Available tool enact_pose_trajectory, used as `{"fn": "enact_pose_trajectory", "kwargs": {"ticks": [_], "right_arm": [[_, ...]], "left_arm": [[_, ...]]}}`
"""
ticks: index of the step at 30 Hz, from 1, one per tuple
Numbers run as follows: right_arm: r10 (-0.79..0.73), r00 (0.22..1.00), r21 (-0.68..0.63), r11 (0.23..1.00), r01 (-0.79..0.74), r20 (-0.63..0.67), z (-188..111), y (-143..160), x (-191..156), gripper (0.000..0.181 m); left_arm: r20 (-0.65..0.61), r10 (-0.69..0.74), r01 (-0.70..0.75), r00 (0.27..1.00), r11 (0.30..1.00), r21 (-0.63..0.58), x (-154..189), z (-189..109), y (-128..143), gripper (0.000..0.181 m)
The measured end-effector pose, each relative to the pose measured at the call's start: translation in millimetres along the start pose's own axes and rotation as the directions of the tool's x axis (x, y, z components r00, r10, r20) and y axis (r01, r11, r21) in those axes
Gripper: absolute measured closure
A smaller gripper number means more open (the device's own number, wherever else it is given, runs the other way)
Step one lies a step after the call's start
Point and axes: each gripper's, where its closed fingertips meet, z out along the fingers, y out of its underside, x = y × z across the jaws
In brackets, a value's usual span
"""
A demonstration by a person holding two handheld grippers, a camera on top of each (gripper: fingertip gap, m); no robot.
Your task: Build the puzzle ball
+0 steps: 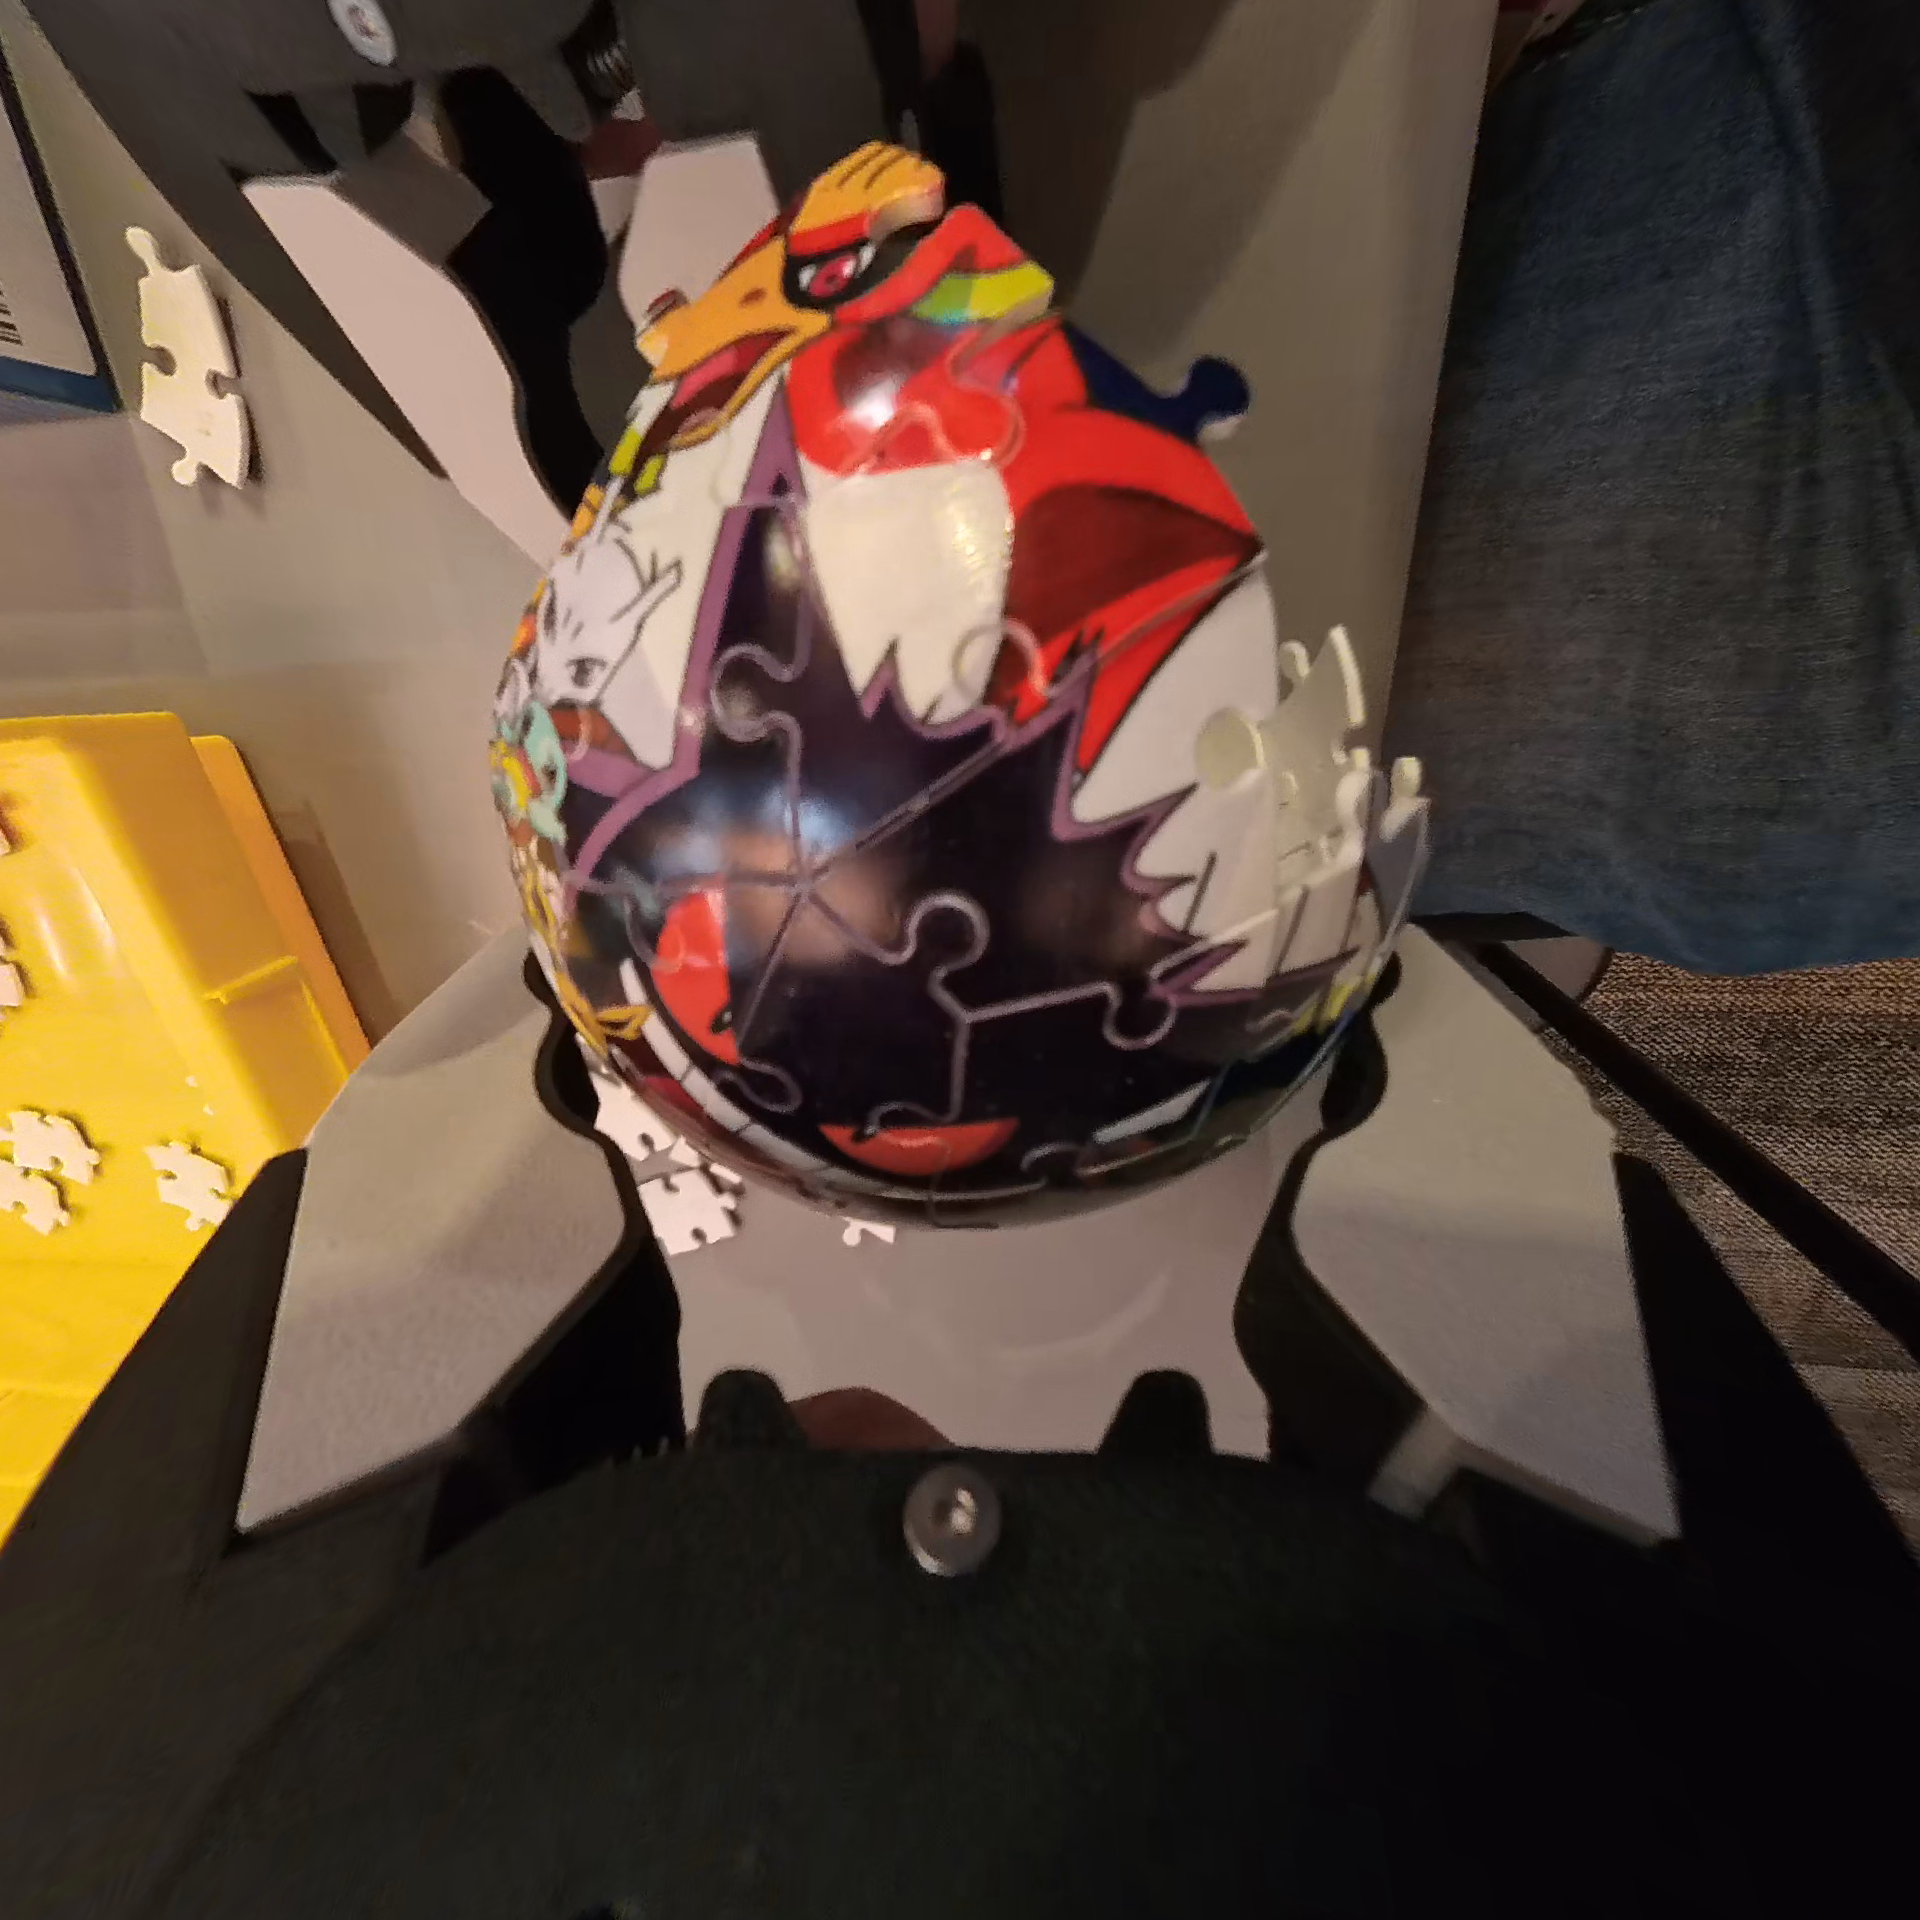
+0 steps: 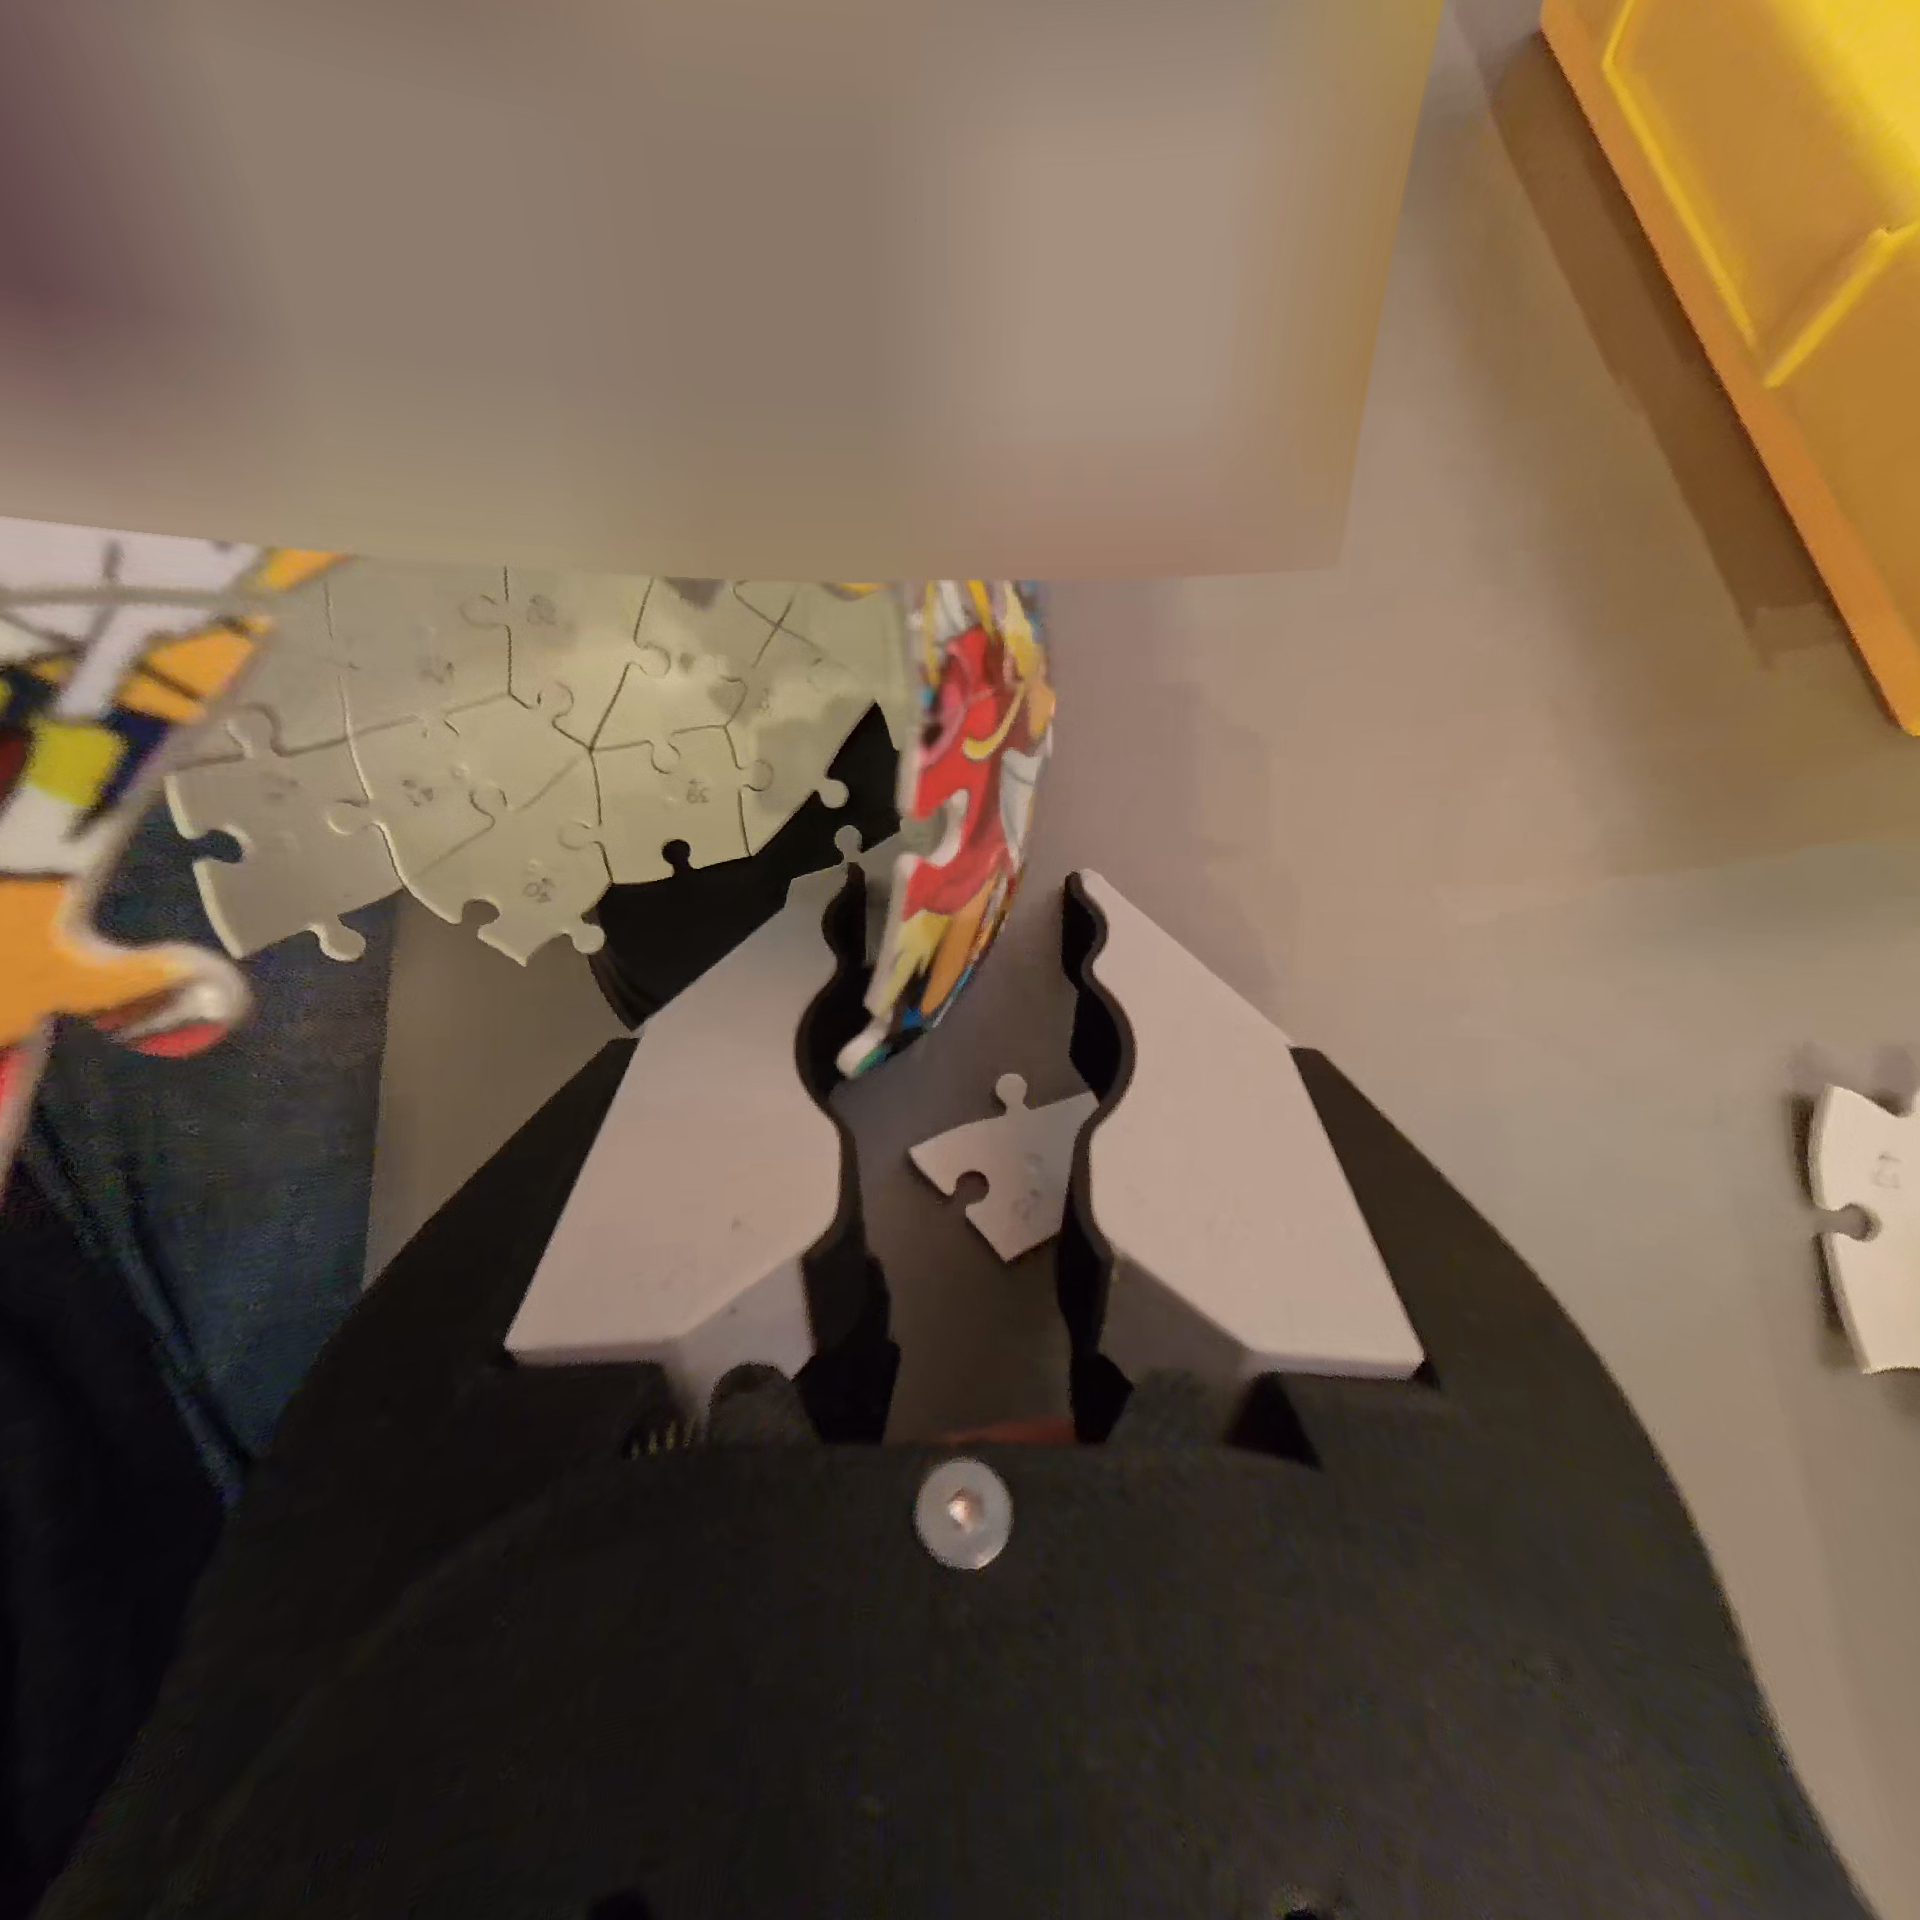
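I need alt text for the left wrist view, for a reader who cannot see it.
The left hand-held gripper holds a partly built, colourful puzzle ball between its fingers over a grey table. A yellow tray with loose white pieces sits at the left.

puzzle ball: glossy, smooth | yellow bin: shiny plastic | table: matt

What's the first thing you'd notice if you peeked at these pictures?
The colourful puzzle ball, shiny and half built, sits between the fingers of the left hand-held gripper. Beside it on the left is a bright yellow tray with loose white pieces. In the right wrist view, the right hand-held gripper reaches toward the ball's open edge, with a small white puzzle piece lying between its fingers.
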Motion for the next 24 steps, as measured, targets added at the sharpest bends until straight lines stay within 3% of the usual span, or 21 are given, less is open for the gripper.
{"fn": "enact_pose_trajectory", "kwargs": {"ticks": [3, 9, 17, 24], "right_arm": [[0.02, 1.0, 0.0, 1.0, -0.02, 0.02, -1.0, 0.3, -2.1, 0.15], [0.057, 0.998, 0.018, 0.998, -0.057, 0.019, -2.0, -3.4, 1.2, 0.144], [0.115, 0.991, 0.003, 0.993, -0.115, 0.066, -0.9, -1.9, -0.5, 0.161], [0.211, 0.971, -0.003, 0.977, -0.212, 0.116, -0.2, -2.6, -1.9, 0.164]], "left_arm": [[-0.001, -0.008, 0.008, 1.0, 1.0, -0.001, -1.3, 0.2, 2.1, 0.045], [-0.008, -0.008, 0.008, 1.0, 1.0, 0.001, -1.3, 0.2, 2.1, 0.045], [-0.017, -0.007, 0.008, 1.0, 1.0, 0.002, -3.6, 0.7, 2.1, 0.045], [-0.021, -0.02, 0.02, 1.0, 1.0, 0.013, -5.3, 1.0, 1.9, 0.045]]}}
